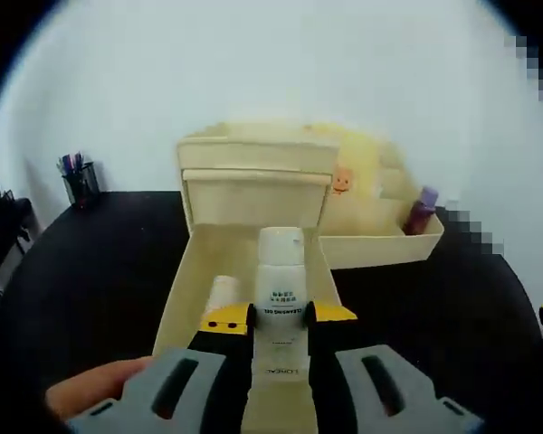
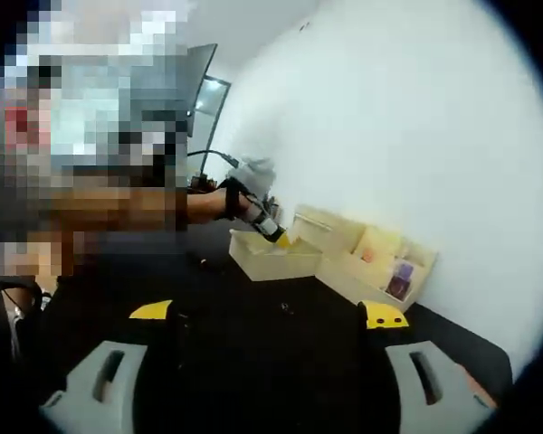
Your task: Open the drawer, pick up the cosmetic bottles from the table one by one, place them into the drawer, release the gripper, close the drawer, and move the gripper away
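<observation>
White wall behind a black table.

A plain white wall (image 1: 281, 63) is seen behind a black table (image 1: 100, 271), and it is evenly and brightly lit. A dark mesh pen holder (image 1: 80, 183) with pens is placed near the table's far left edge, close to the wall. In the right gripper view, the same wall (image 2: 416, 117) is seen running back to a dark-framed window (image 2: 210, 99), where pale light is let in.
</observation>
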